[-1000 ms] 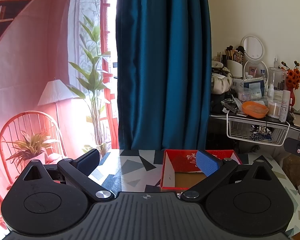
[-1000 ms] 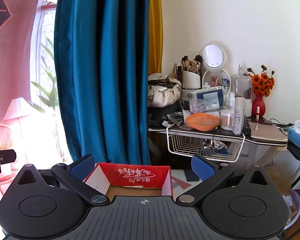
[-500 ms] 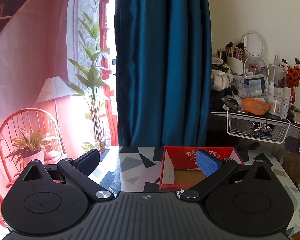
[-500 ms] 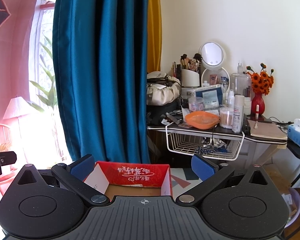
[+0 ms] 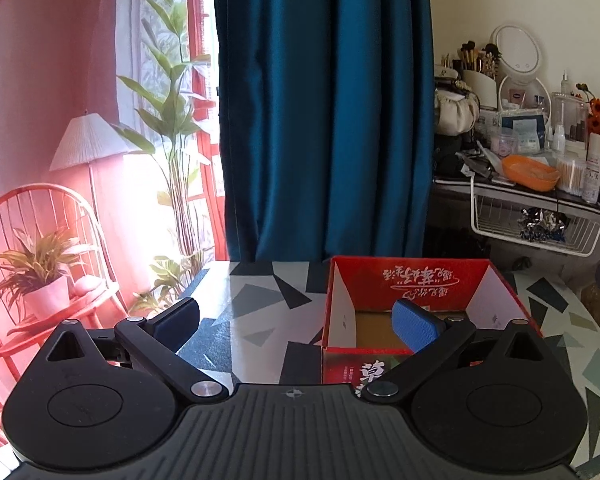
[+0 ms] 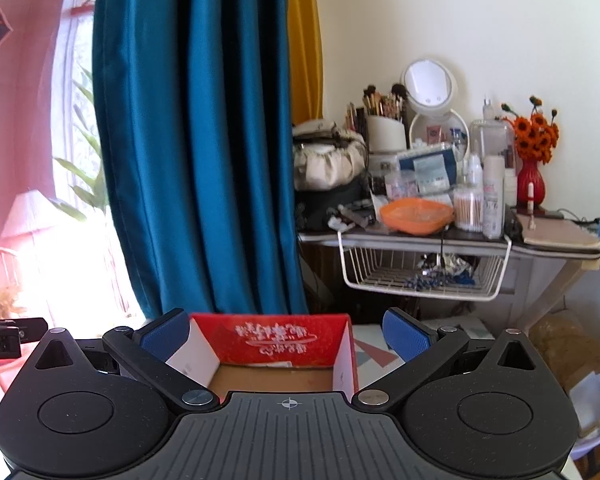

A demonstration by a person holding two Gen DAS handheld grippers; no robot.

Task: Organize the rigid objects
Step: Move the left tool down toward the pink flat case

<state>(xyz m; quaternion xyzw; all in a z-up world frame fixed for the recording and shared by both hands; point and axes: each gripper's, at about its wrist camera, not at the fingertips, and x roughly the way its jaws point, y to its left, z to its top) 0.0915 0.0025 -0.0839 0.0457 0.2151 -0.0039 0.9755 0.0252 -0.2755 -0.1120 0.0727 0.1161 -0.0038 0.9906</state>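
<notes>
Both grippers spread wide, holding nothing, same as 1 s ago. Left gripper has tilted down: red box now sits lower-right ahead of it, more of the patterned table visible, right pad overlapping the box opening. Right gripper has barely moved; red box centered between its fingers, interior bare cardboard.

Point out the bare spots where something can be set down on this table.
Left of the red cardboard box, the patterned tabletop lies bare to its far edge by the blue curtain. The box's brown floor also looks bare. The dresser behind is crowded with cosmetics.
</notes>
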